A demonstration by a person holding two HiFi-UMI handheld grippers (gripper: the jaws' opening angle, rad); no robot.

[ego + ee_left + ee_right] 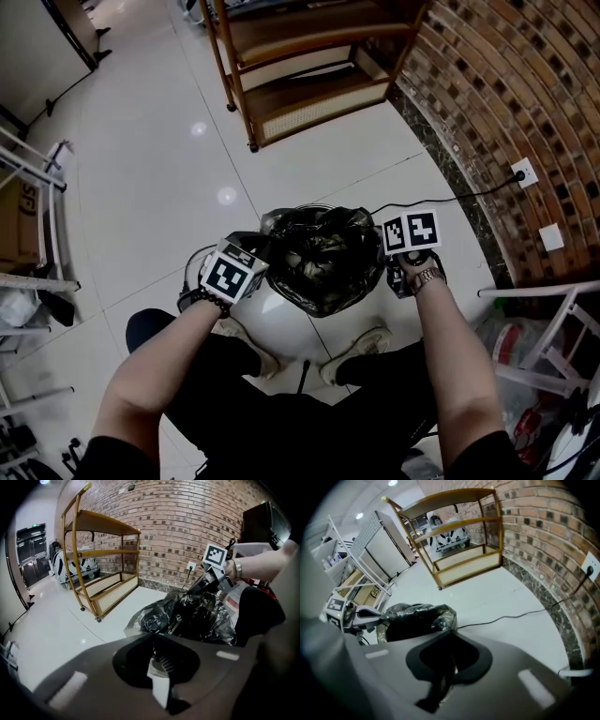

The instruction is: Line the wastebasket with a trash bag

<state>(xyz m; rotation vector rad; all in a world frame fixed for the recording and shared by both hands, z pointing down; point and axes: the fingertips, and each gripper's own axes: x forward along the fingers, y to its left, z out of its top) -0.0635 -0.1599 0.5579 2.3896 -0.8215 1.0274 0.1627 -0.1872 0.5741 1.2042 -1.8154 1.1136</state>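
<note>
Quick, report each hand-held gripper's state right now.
Left hand-held gripper: closed, jaws pinching the rim of the trash bag.
Right hand-held gripper: closed, jaws pinching the opposite rim of the trash bag.

Bright, even indoor light is coming from ceiling lamps (393,483). Two of them are glaring as white spots on the glossy floor tiles (141,141) in the head view. Shadows are falling soft and faint under the wooden shelf rack (309,94). The black trash bag (323,258) is glinting in patches, folds otherwise reading dark. Both gripper views are bending hard at the edges, the brick wall (187,522) curving and the corners vignetting to black. Up close, the left gripper (152,635) and right gripper (451,632) are blurring out of focus, bodies shading grey. The background is looking sharp enough.
</note>
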